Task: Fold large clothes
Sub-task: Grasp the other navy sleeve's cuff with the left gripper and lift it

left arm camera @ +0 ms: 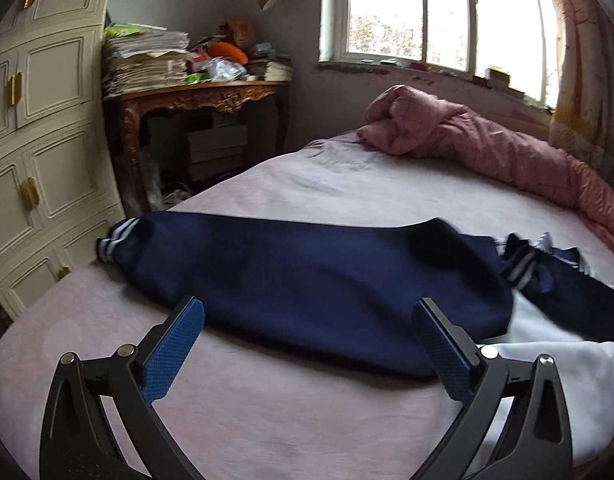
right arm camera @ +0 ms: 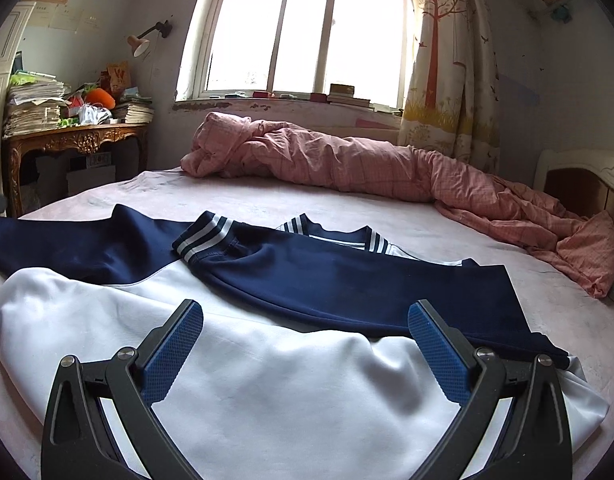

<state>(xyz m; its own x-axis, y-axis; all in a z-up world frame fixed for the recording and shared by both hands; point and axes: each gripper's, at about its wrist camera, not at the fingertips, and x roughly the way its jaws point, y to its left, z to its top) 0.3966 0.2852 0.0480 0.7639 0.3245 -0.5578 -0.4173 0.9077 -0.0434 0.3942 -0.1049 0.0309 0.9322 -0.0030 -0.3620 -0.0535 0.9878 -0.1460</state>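
On the pale pink bed sheet (right arm camera: 307, 200) the navy-and-white sports jacket (right arm camera: 267, 360) lay spread with its right navy sleeve (right arm camera: 347, 280) folded across the white body, while the left gripper (left arm camera: 307, 312) and the right gripper (right arm camera: 305, 312) both hovered wide apart, holding nothing.

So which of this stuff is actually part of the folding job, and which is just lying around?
Part of the job:
navy and white jacket
left gripper, open
right gripper, open

Just lying about:
pink quilt
paper stacks on the desk
books on the windowsill
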